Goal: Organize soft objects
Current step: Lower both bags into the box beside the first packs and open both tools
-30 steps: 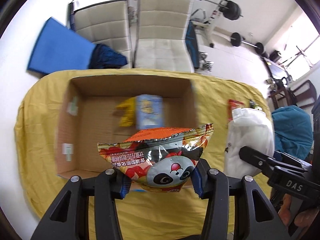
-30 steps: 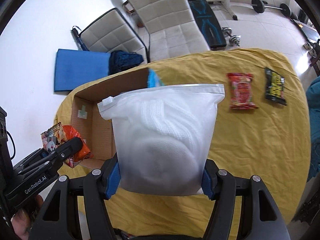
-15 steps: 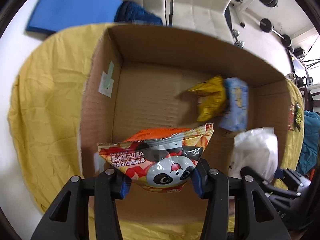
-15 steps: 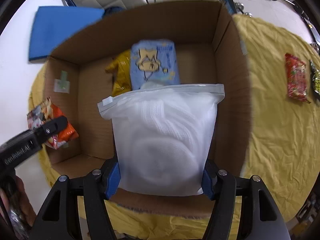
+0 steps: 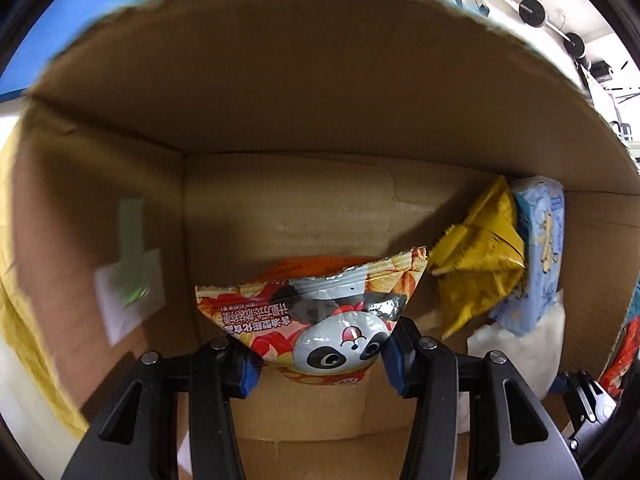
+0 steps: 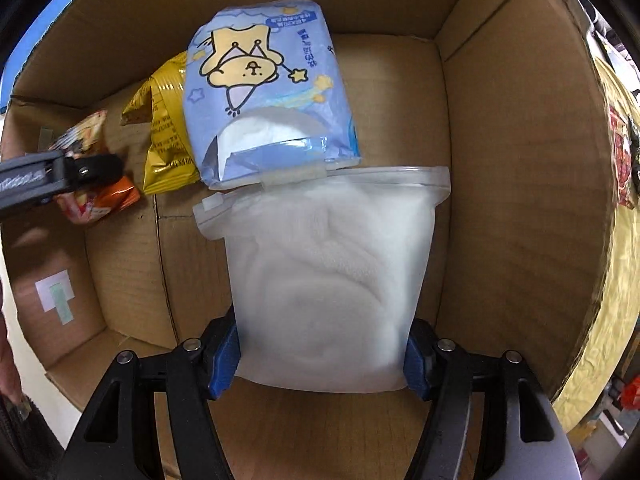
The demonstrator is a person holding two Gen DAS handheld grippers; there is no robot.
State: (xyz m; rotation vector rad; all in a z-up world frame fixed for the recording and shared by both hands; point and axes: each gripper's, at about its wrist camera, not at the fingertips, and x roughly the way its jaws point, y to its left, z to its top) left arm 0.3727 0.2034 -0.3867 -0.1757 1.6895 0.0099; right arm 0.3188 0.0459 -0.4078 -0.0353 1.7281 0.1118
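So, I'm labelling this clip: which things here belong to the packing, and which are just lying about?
Job: panda bag, white pouch, box, yellow bag, blue pack.
Lying about: yellow cloth, red packet, weights.

Both grippers point straight down inside the cardboard box (image 6: 500, 160). The left gripper (image 5: 318, 356) is clamped on a panda snack bag (image 5: 320, 320) near the left wall; the right gripper (image 6: 320, 360) pinches a white zip pouch (image 6: 328, 272).
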